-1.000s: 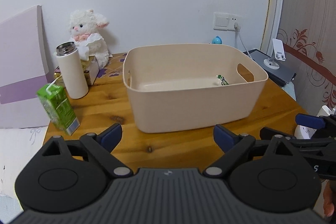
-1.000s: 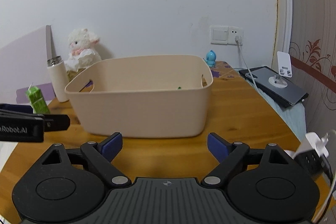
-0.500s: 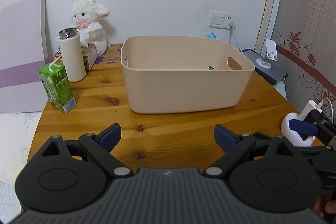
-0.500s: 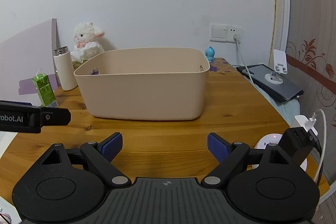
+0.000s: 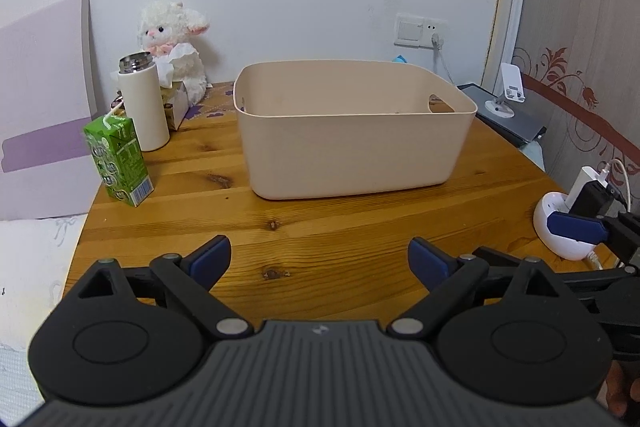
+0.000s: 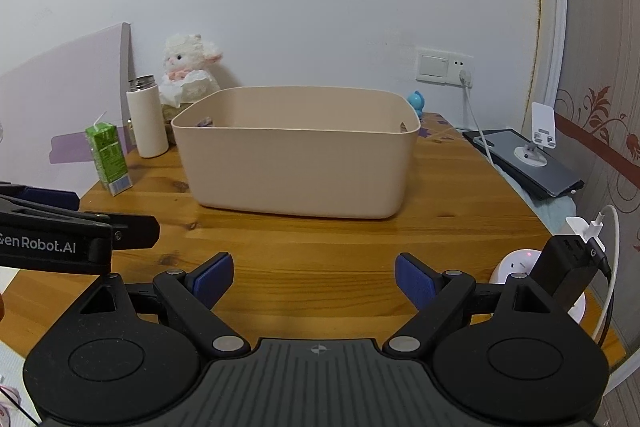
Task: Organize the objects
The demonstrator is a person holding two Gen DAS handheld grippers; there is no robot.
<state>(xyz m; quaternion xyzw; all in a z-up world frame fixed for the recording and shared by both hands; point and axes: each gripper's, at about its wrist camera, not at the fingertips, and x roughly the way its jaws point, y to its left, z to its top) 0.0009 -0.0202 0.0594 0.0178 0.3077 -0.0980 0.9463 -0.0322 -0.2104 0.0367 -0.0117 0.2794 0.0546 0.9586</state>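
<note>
The wooden table [image 5: 320, 227] is filling most of both views, its planks running side to side under everything. On it, towards the back and about the middle, the beige storage bin [image 5: 352, 143] is sitting upright with its open top showing and a cut-out handle at each end; what is lying inside it is too hidden by the near wall to tell. A pale purple board [image 5: 44, 115] is leaning against the white wall at the table's left edge. Behind the bin's left end, a white plush lamb [image 5: 176, 39] is sitting against the wall, with a tissue box [image 5: 176, 99] just in front of it. The white thermos bottle [image 5: 144, 103] is standing upright beside that box, and the green juice carton [image 5: 118, 161] is standing just in front of the bottle, near the left edge of the table, well apart from the bin. At the right, a dark tablet [image 6: 528, 163] is lying flat with a white phone stand [image 6: 538, 135] on it, and a white charging hub [image 5: 568, 223] is sitting at the near right edge.

The left gripper [image 5: 320, 263] is hovering over the near table with its blue-padded jaws spread wide and gripping nothing. The right gripper [image 6: 314, 277] is hovering likewise, jaws wide apart and carrying nothing
</note>
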